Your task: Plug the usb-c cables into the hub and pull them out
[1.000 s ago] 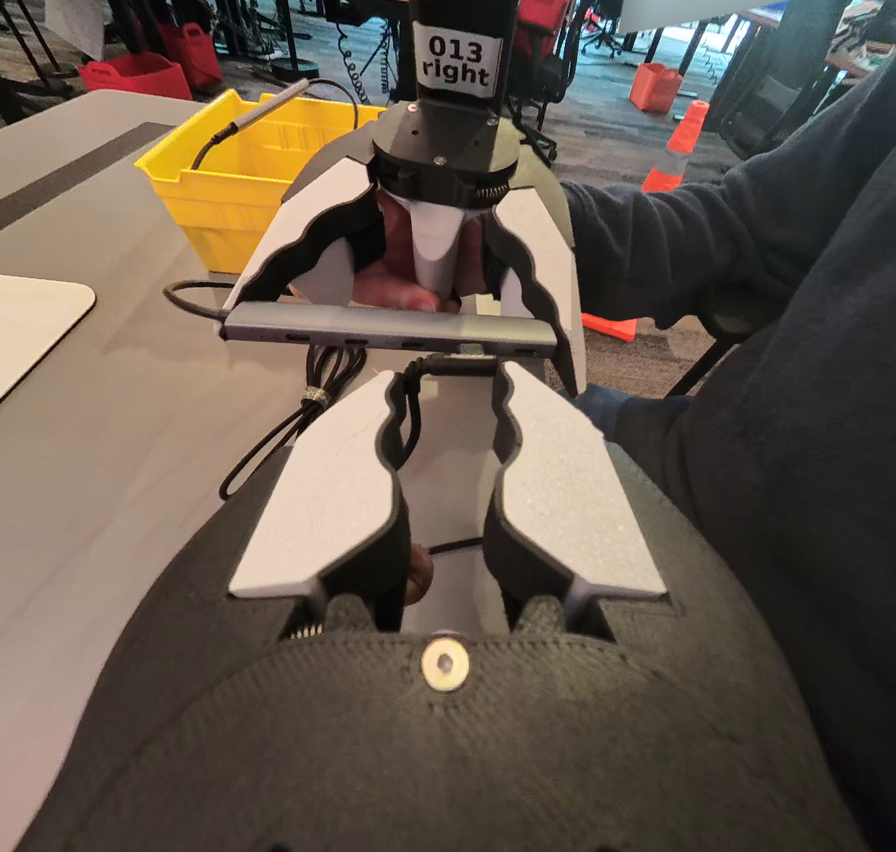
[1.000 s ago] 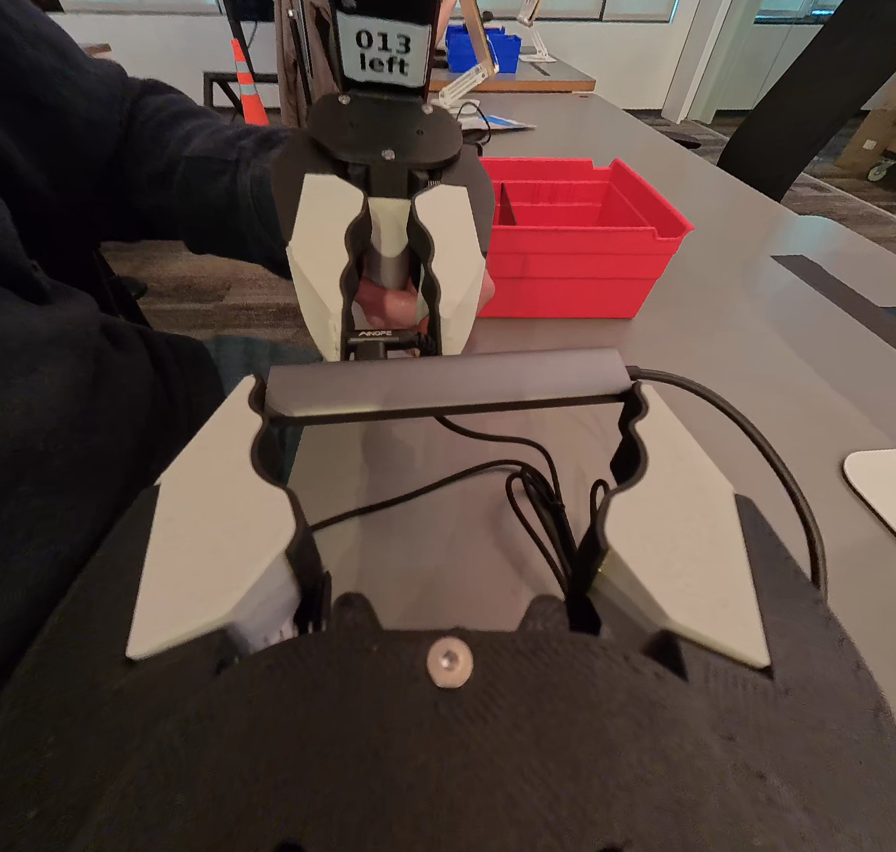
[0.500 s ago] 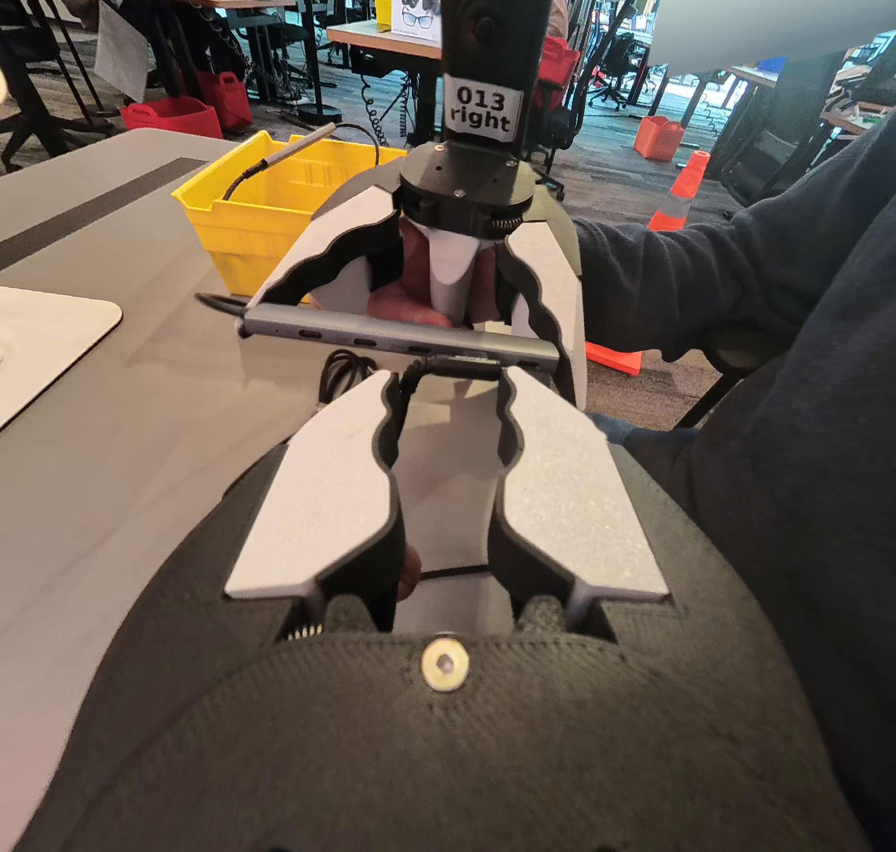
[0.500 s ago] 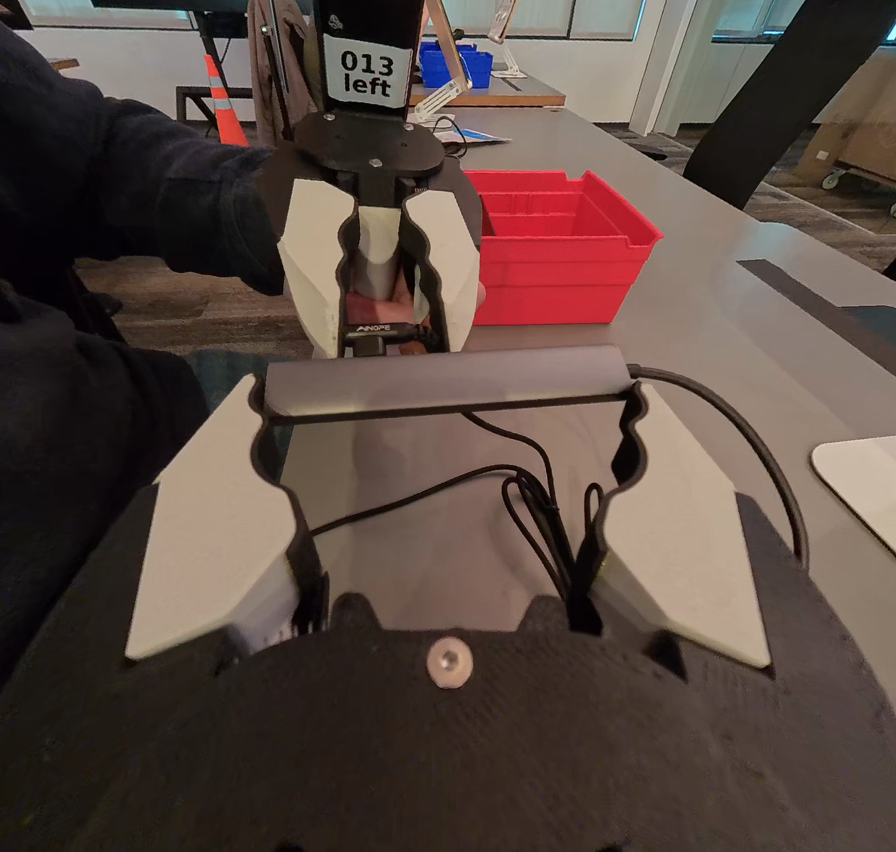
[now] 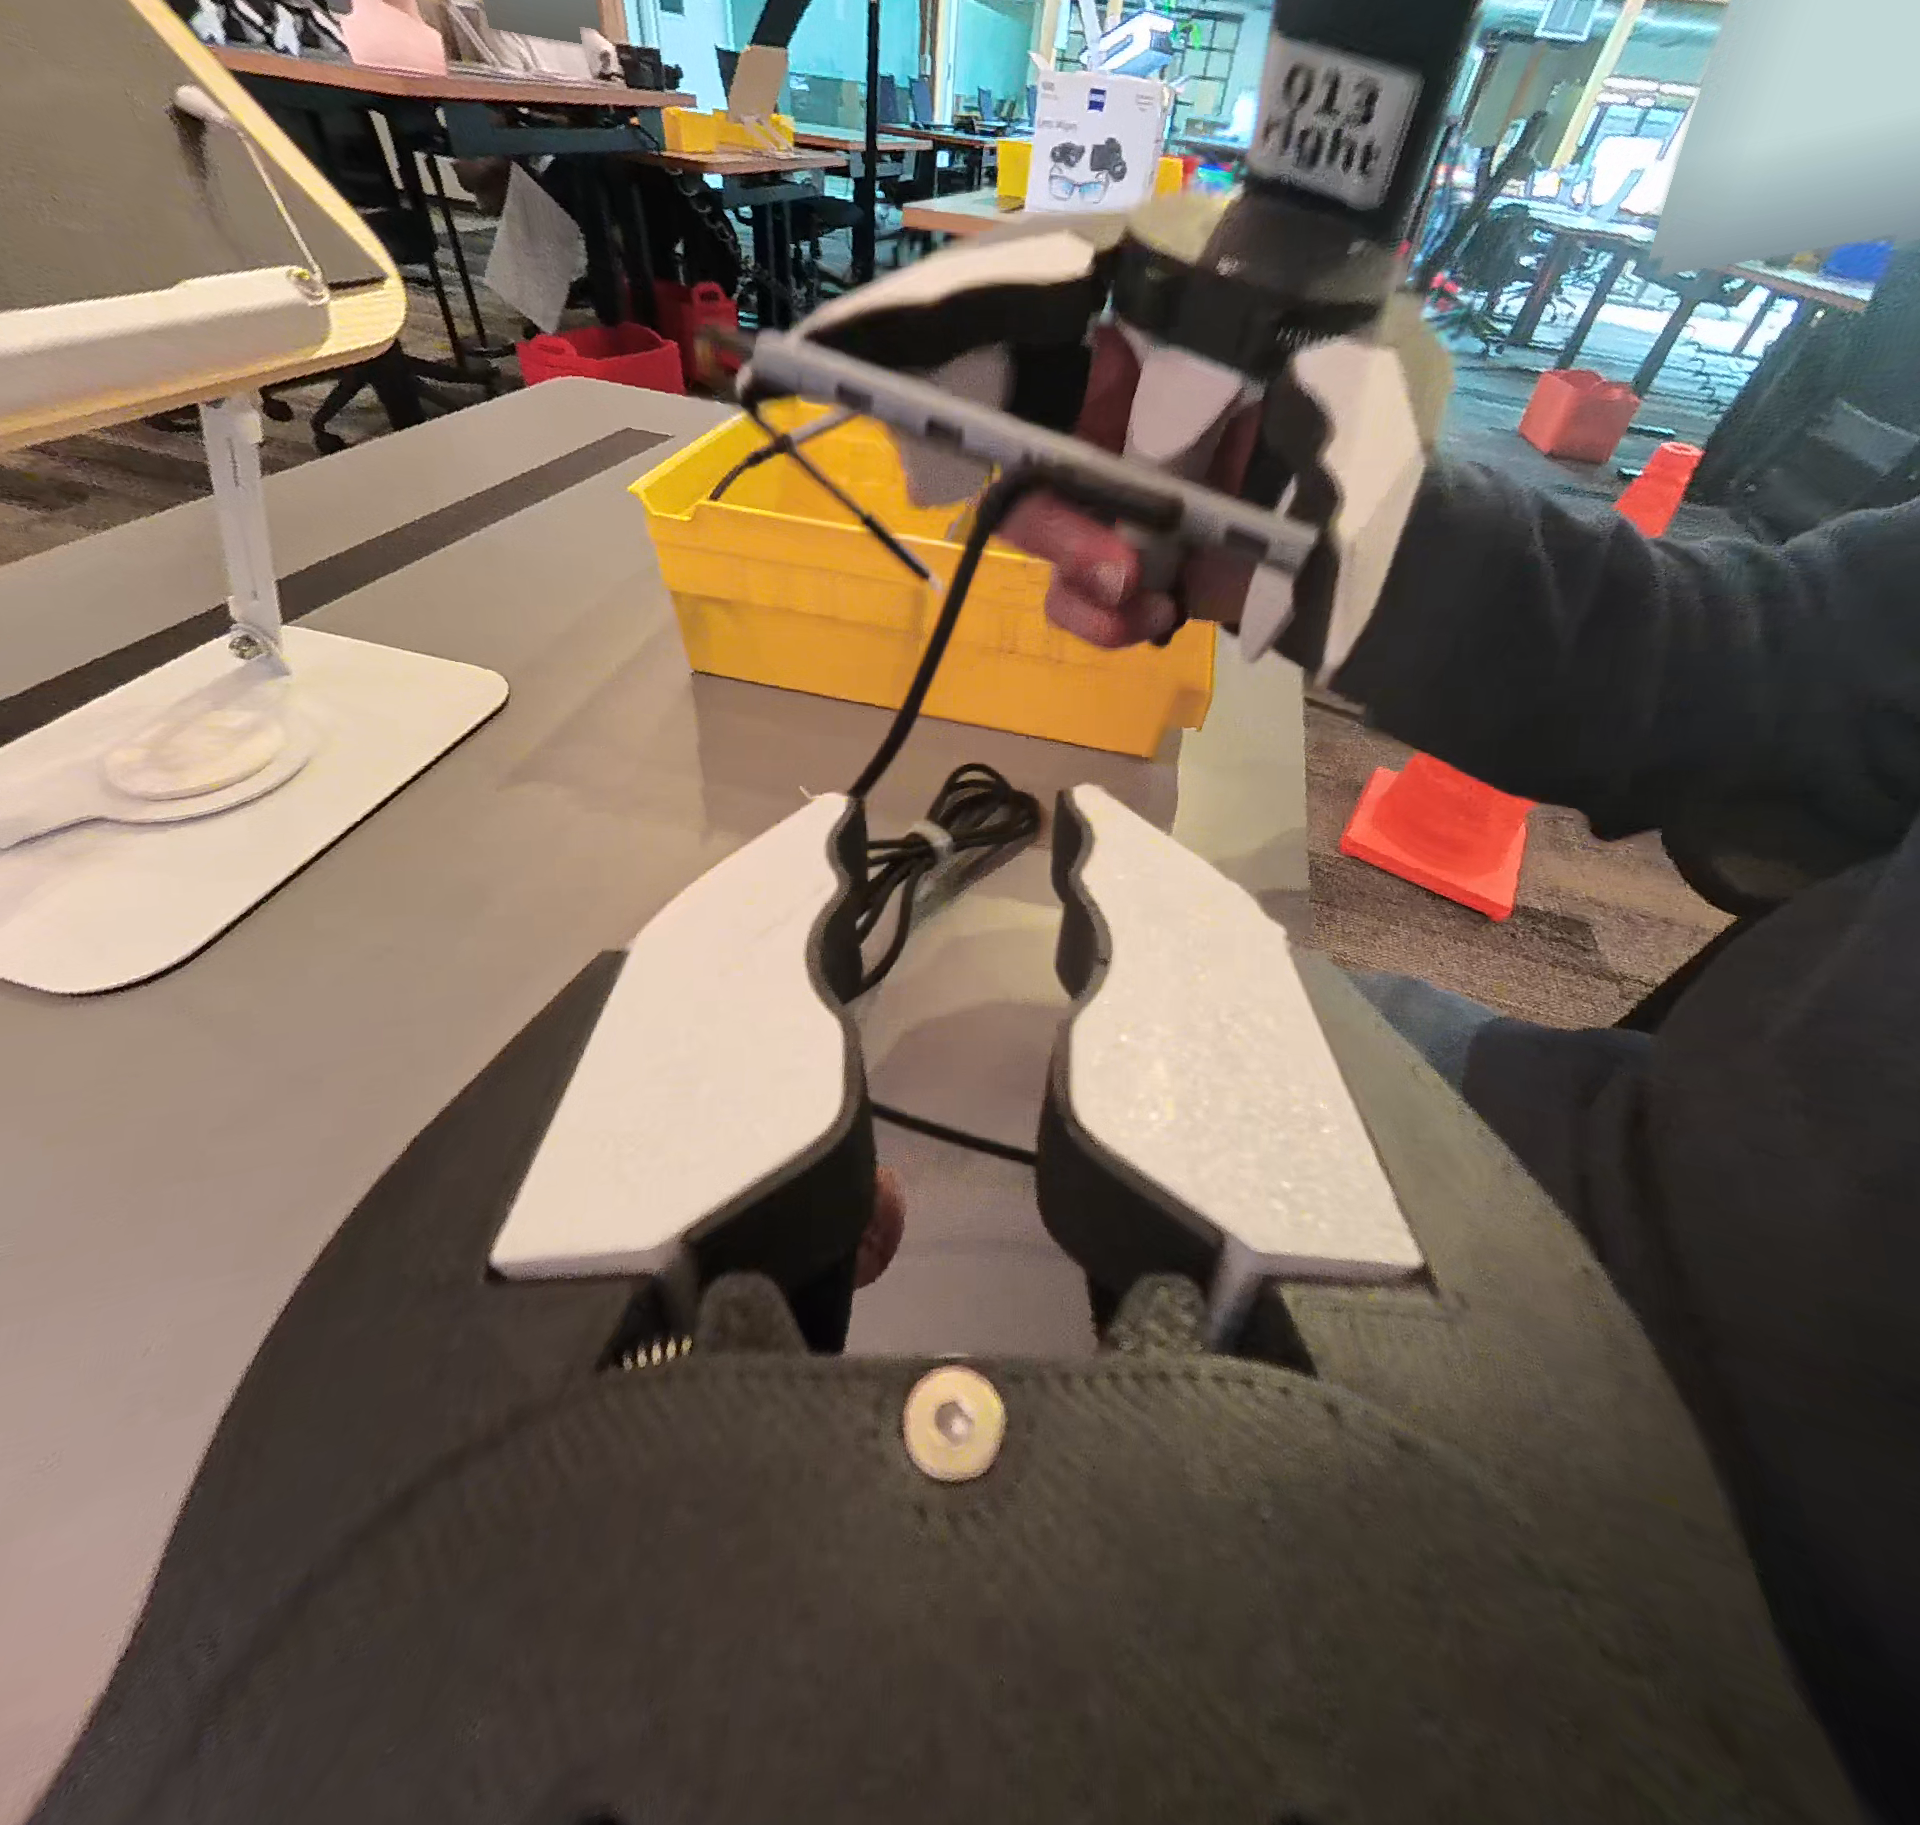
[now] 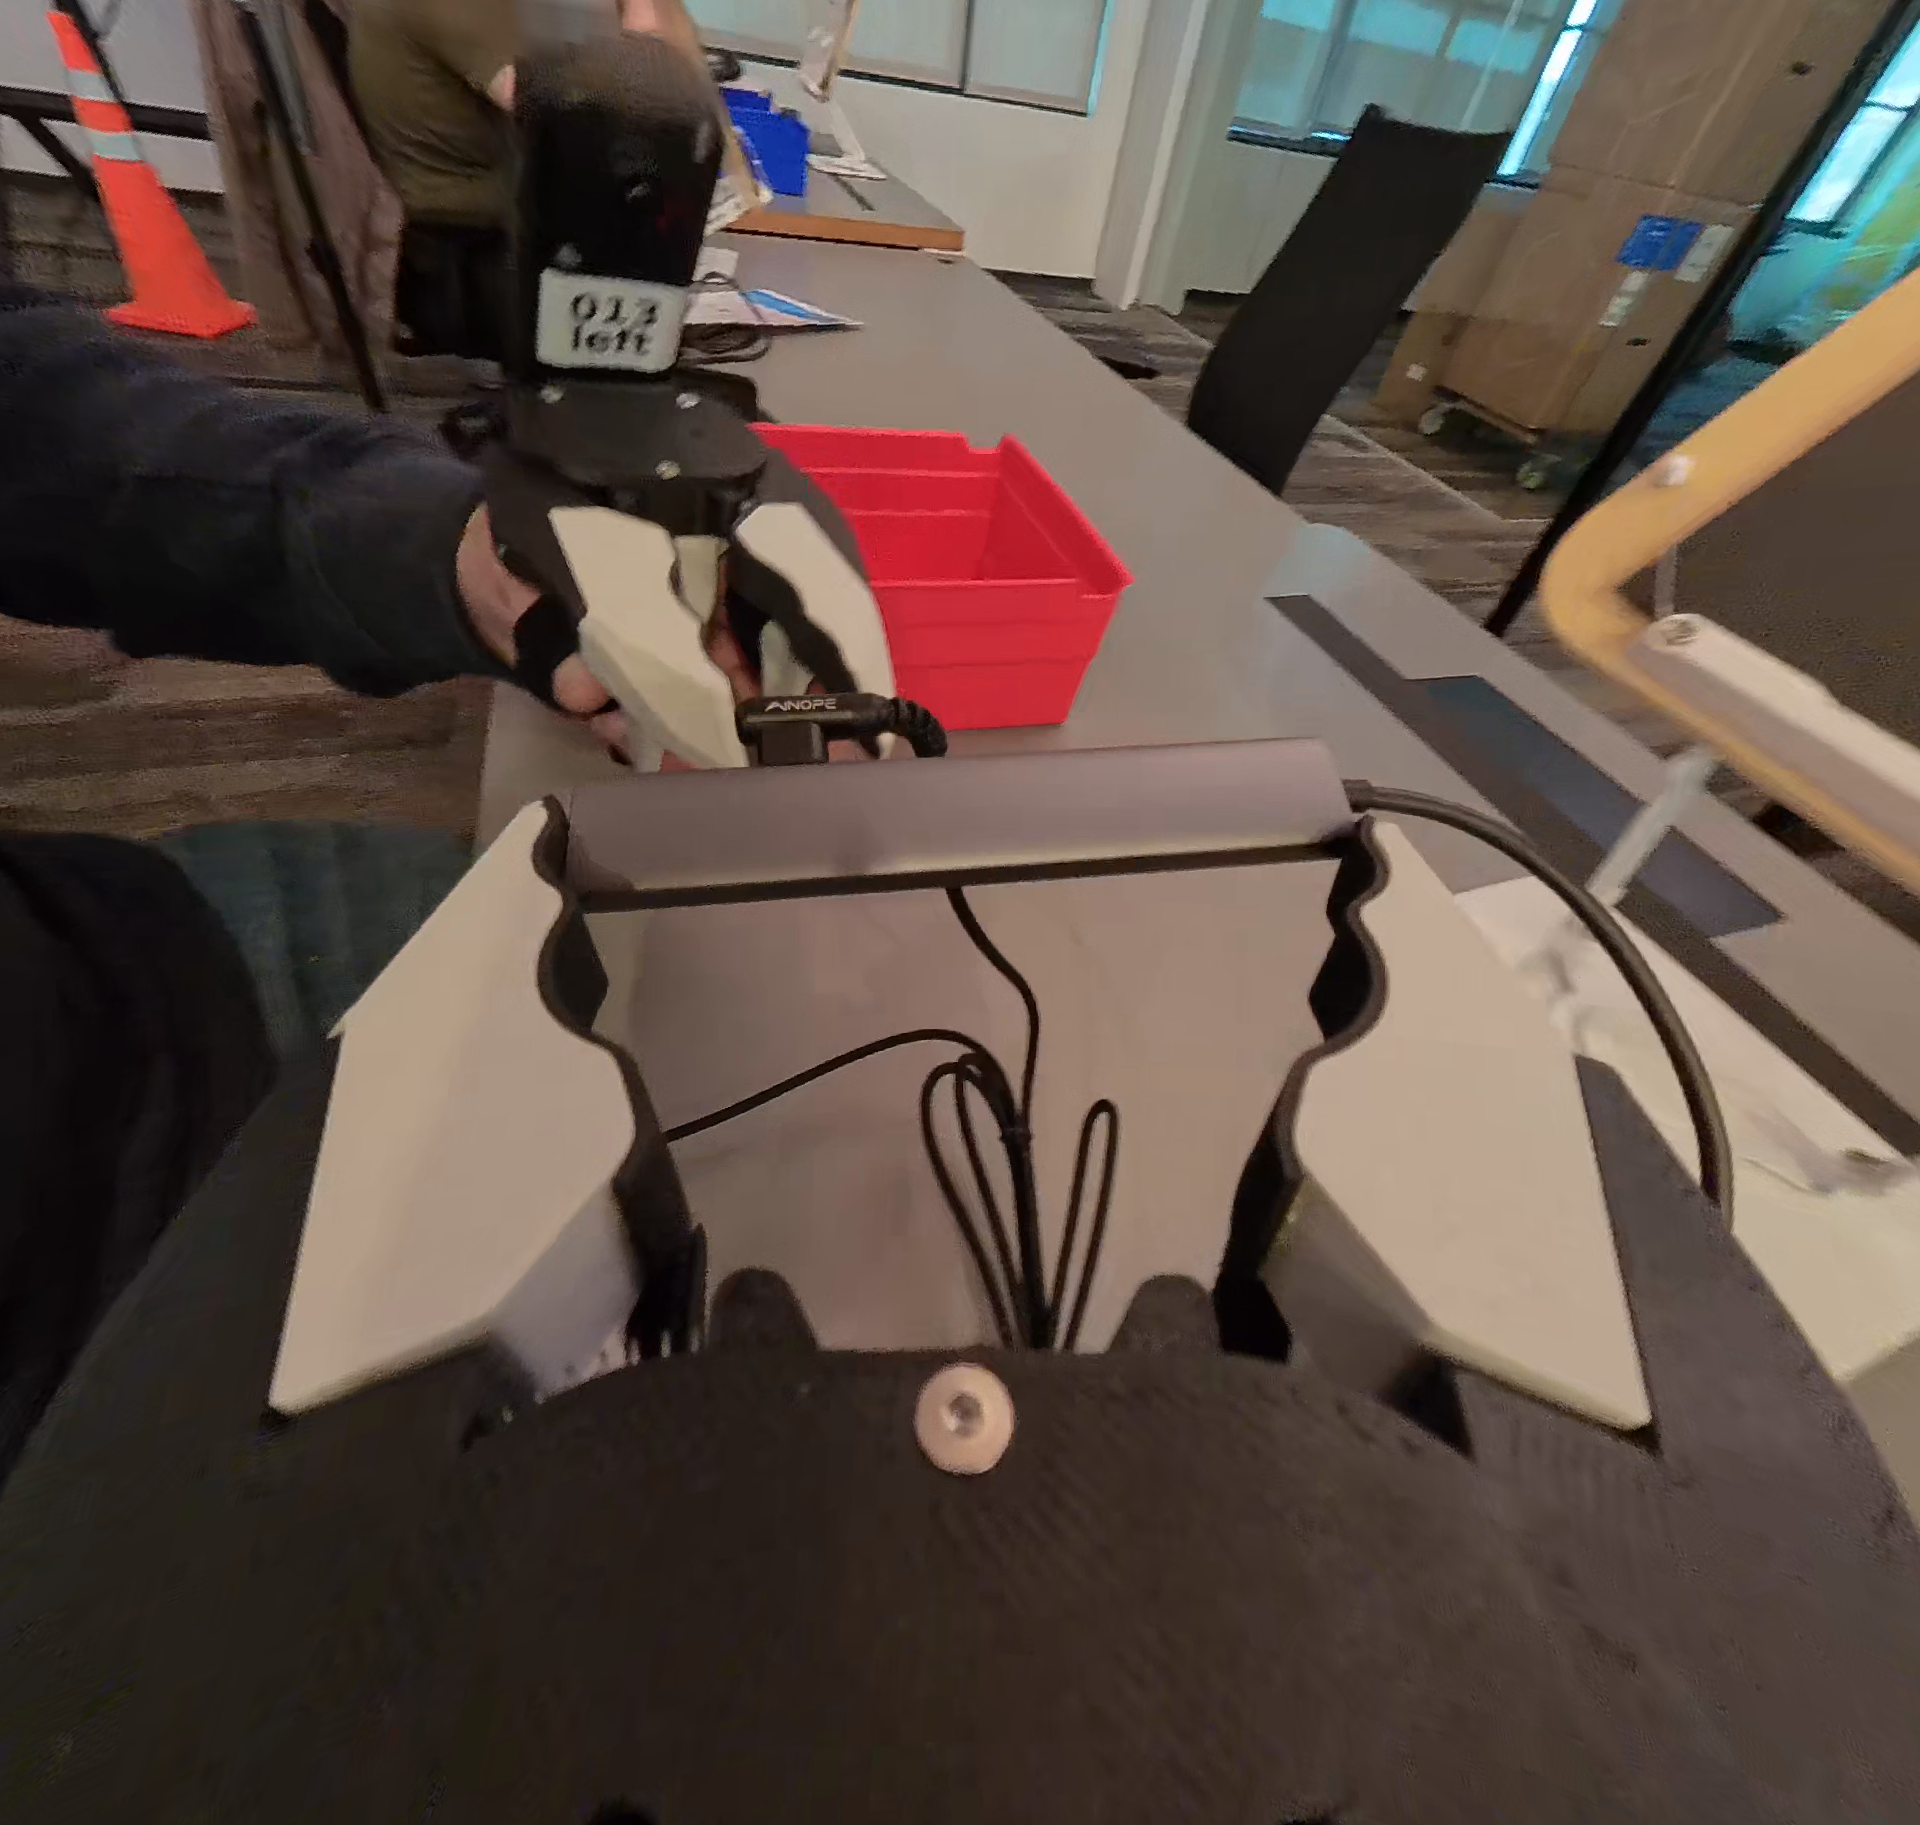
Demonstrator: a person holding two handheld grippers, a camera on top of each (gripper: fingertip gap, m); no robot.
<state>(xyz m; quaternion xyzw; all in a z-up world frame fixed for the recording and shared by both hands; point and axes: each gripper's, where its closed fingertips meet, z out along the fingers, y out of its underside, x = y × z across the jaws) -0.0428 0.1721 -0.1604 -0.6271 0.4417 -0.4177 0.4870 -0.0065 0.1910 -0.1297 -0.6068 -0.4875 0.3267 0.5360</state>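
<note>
My right gripper (image 6: 961, 840) is shut on the ends of the grey USB hub (image 6: 935, 819) and holds it above the table. In the left wrist view the hub (image 5: 883, 404) is tilted, up and ahead in the right gripper (image 5: 1029, 466). A black USB-C plug (image 5: 1081, 502) sits in the hub's port side; it also shows in the right wrist view (image 6: 821, 715). Its cable (image 5: 925, 653) hangs down to a coiled bundle (image 5: 956, 830) on the table. My left gripper (image 5: 956, 809) is open and empty, low and back from the hub. It shows in the right wrist view (image 6: 748, 705) beside the plug.
A yellow bin (image 5: 790, 591) stands behind the hub, a red bin (image 6: 997, 591) on the other side. A white stand base (image 5: 208, 788) with a tilted board is at the left. Orange cones (image 5: 1434, 840) stand on the floor past the table's edge. From the right gripper's tips to the white stand base (image 5: 208, 788) is close to 30 cm.
My left gripper has let go of the plug and drawn back. My right gripper has lifted and tilted the hub, with the cable still plugged in.
</note>
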